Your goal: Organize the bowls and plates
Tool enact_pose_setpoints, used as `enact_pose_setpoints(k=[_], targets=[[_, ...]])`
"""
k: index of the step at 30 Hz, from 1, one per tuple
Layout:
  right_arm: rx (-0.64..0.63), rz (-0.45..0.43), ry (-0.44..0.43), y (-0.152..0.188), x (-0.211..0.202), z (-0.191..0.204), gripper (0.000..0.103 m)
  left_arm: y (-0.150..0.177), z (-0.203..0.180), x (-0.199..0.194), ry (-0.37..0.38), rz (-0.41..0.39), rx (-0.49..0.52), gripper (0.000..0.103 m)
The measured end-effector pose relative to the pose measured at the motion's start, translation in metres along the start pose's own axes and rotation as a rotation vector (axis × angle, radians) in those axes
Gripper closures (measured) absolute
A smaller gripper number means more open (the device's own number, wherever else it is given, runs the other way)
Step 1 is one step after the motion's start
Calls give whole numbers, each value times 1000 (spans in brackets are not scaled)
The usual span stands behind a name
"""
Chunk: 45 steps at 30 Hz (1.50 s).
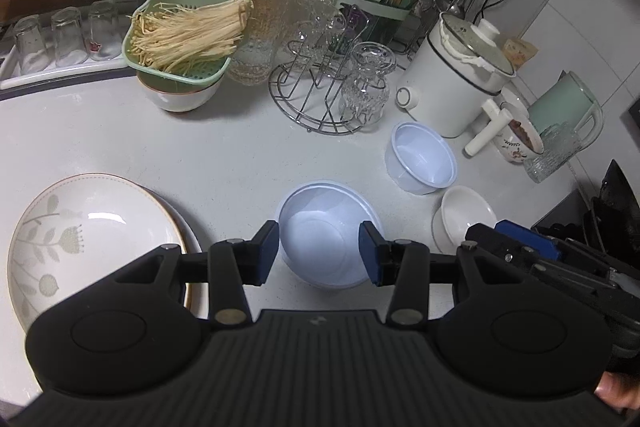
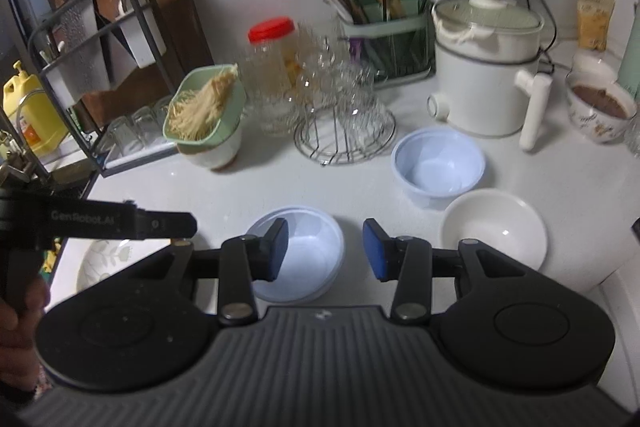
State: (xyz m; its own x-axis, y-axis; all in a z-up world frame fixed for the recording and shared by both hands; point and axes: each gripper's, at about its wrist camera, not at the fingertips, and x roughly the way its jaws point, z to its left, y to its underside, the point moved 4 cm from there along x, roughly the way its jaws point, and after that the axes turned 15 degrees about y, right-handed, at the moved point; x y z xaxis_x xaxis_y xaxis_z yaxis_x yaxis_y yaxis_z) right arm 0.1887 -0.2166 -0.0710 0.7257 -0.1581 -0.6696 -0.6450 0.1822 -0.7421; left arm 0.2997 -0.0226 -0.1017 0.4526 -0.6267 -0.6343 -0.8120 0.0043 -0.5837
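White plastic is what the nearest bowl (image 1: 326,247) is made of, and it appears to sit nested in a second one, a double rim being visible. It stands on the counter (image 1: 224,155) beneath both tools, touched by neither. The left gripper (image 1: 319,254) is held above it with fingers spread and nothing between the pads; the right gripper (image 2: 326,249) is likewise parted and empty. The bowl can therefore be judged released, with another piece to be fetched.

Two loose bowls remain: a plastic tub (image 1: 421,159) just before the cooker (image 1: 452,83), and a ceramic bowl (image 2: 494,227) close beside the tub, to the right of the nested pair. The plates (image 1: 92,239) are stacked at the left, well apart from the bowls.

The tub should probably be taken next, since it matches the pair. It is best gripped over the rim, one pad inside and one outside, on the side away from the cooker handle (image 2: 534,111). Thin plastic flexes, so a gentle squeeze is advised. It should be lifted straight, centred over the pair, lowered level and released only once seated. The glass rack (image 1: 324,99) behind should be given room.
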Motion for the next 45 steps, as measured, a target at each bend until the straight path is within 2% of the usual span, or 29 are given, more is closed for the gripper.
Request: enact_pose_setpoints(k=[4, 8, 15, 21, 25, 33, 36, 40, 45], targets=[[11, -19, 9, 2, -14, -8, 59, 9, -11, -16, 8, -30, 14, 53], [23, -33, 21, 6, -23, -14, 59, 17, -19, -16, 16, -26, 18, 53], [93, -42, 63, 9, -24, -32, 59, 16, -35, 4, 45, 30, 66, 53], [144, -24, 136, 6, -10, -42, 59, -5, -33, 33, 61, 83, 120, 53], [185, 8, 193, 1, 4, -46, 59, -24, -24, 57, 103, 123, 128, 53], [246, 26, 267, -15, 23, -40, 59, -60, -11, 90, 199, 155, 139, 53], [265, 33, 301, -18, 30, -40, 59, -65, -8, 103, 232, 171, 141, 48], [289, 45, 332, -21, 36, -45, 59, -70, -5, 118, 255, 189, 136, 45], [308, 66, 355, -25, 50, -56, 59, -76, -4, 145, 265, 205, 115, 41]])
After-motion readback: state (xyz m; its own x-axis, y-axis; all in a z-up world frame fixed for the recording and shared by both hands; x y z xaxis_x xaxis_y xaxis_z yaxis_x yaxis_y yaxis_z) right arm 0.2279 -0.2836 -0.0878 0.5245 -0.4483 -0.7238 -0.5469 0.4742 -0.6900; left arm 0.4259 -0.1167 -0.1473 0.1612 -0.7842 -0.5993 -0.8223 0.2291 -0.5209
